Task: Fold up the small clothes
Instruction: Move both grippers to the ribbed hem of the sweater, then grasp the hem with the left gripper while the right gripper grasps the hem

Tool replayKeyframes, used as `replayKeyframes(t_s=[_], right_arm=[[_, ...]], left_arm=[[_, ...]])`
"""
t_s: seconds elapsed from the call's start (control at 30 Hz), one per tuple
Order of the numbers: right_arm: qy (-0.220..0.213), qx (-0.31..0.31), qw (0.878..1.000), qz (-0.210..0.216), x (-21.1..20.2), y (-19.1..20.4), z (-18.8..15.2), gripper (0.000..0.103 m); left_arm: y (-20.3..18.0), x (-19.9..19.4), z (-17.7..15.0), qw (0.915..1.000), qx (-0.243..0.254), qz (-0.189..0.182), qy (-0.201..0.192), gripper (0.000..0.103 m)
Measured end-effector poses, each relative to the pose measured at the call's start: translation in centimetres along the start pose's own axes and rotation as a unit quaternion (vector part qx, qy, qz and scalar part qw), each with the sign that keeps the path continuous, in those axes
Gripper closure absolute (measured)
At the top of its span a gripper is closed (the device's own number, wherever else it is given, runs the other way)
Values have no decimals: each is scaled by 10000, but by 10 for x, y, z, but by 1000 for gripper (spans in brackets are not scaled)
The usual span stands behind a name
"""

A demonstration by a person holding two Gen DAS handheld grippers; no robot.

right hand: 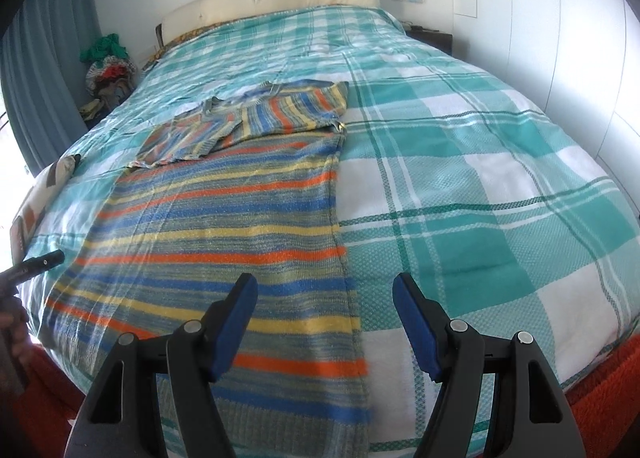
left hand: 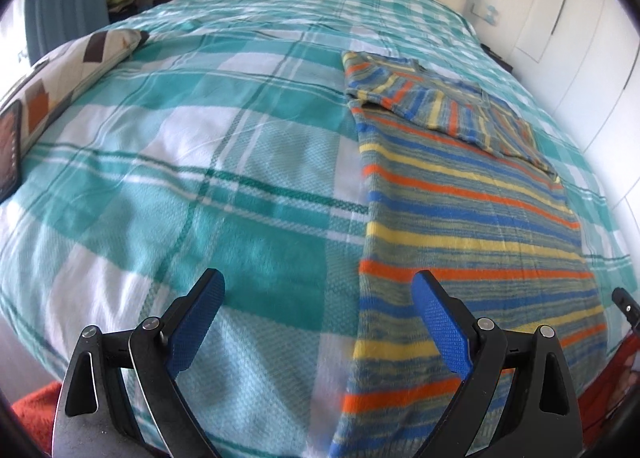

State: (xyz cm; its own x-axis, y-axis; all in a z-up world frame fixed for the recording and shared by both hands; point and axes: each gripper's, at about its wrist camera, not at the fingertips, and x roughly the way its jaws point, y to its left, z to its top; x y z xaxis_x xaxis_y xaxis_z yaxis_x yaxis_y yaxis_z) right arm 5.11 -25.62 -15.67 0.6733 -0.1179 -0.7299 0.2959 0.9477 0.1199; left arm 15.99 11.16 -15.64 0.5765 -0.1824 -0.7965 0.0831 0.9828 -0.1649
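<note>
sweater: a striped knit sweater in blue, orange and yellow is laid flat on the bed, sleeves folded across its top
bedspread: teal-and-white checked cover is spread underneath
left gripper: fingers released, nothing gripped
right gripper: same deal, spread wide, nothing held

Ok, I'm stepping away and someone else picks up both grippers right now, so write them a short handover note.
Left gripper: open, empty, above the striped knit sweater's left edge near the hem.
Right gripper: open, empty, above the sweater's right edge near the hem.
The blue, orange and yellow striped sweater lies flat, lengthwise on the teal and white checked bedspread, hem toward you.
Done: both sleeves folded in across the chest, body narrowed to a long strip.
Left: probably grip the hem corners and fold the hem up toward the collar.
</note>
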Motion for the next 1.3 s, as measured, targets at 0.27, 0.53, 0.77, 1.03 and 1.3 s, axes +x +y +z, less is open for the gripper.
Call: replayKeyframes(t_s=[0.27,0.53,0.77,1.03,1.3], right_arm=[[-173,505,9984,175,-14,-27,3,33],[-221,664,9970,333,-18,-32,17,33],[530,782,9929,721,-20,-62,58,32],[2590,284,9540,1484,10,-32,-8,33],[2531,646,9473,1855,21,-32,-9,97]], left_arm=[[-4,-11,-16,9995,-149,-125,266,7],[13,-17,-21,9985,-346,-220,370,8],[17,-19,-38,9920,-226,-985,762,8],[-24,-14,-62,9849,920,-676,1300,35],[-10,-22,-38,9754,-1,-1373,1726,99]])
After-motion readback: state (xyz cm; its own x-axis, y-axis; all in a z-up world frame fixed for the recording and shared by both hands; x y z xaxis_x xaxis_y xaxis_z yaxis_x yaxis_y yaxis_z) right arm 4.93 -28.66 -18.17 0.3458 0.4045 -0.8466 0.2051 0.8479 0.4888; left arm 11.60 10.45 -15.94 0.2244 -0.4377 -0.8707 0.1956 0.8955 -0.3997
